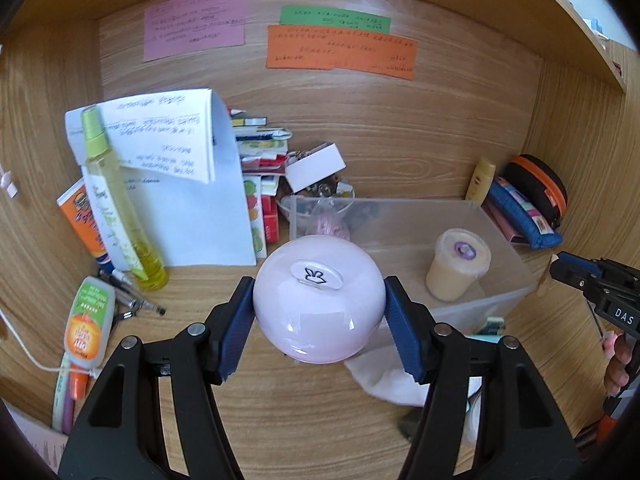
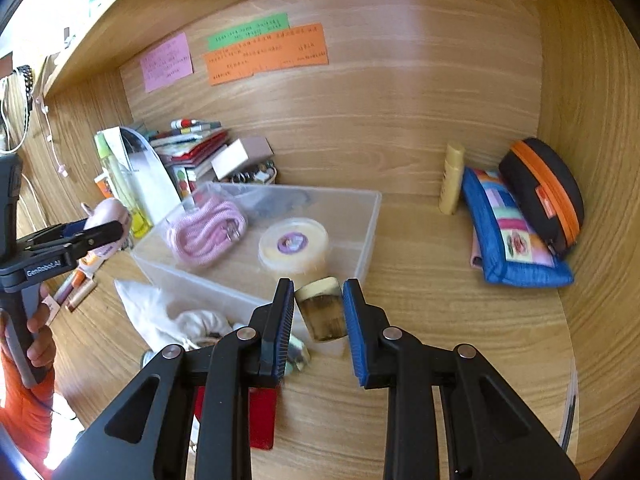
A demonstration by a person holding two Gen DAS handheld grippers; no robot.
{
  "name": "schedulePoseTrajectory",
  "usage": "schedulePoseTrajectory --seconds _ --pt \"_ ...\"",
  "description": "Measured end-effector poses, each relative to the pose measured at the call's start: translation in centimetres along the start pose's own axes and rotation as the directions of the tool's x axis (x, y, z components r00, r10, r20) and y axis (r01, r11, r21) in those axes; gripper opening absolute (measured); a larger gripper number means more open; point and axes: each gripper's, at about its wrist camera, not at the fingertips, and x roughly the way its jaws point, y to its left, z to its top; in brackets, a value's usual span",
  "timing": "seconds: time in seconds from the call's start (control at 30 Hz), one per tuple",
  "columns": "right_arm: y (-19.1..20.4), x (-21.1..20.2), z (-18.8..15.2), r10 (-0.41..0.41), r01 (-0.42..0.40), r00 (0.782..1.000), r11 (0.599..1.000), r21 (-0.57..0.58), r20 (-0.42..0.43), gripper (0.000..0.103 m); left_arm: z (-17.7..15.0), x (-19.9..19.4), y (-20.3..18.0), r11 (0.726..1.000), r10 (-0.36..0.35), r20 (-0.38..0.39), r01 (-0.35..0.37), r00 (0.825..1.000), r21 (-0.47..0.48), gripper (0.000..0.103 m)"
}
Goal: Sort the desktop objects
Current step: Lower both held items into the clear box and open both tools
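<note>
Pink round jar [image 1: 318, 312]: pinched by left tool [image 1: 320, 320], above bench [image 1: 312, 420].
Right tool [image 2: 319, 320]: spread around small brown jar [image 2: 323, 312].
Clear bin [image 2: 360, 232]: at 12 o'clock.

black tongs [image 1: 320, 324]; blue ribbed pads [image 2: 280, 320]; orange sleeve [image 2: 24, 412]

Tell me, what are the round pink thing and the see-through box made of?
The pink round case looks like glossy hard plastic: sharp white glints on a smooth shell. The clear bin seems frosted, translucent plastic: its contents show hazily through thin walls.
</note>
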Motion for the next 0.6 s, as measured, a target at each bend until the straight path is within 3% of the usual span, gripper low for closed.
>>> schedulePoseTrajectory --seconds 0.3,0.6 --pt "0.1 0.8 1.4 0.012 -0.011 1.000 1.000 -0.014 0.013 0.023 1.9 1.6 -1.0 0.999 -0.031 0.002 0.031 1.000 0.020 0.063" --pt "-0.3 2.7 1.3 0.027 -0.027 0.999 1.000 -0.003 -0.030 0.023 2.5 4.6 -2.4 0.997 -0.055 -0.052 0.058 0.997 0.053 0.063"
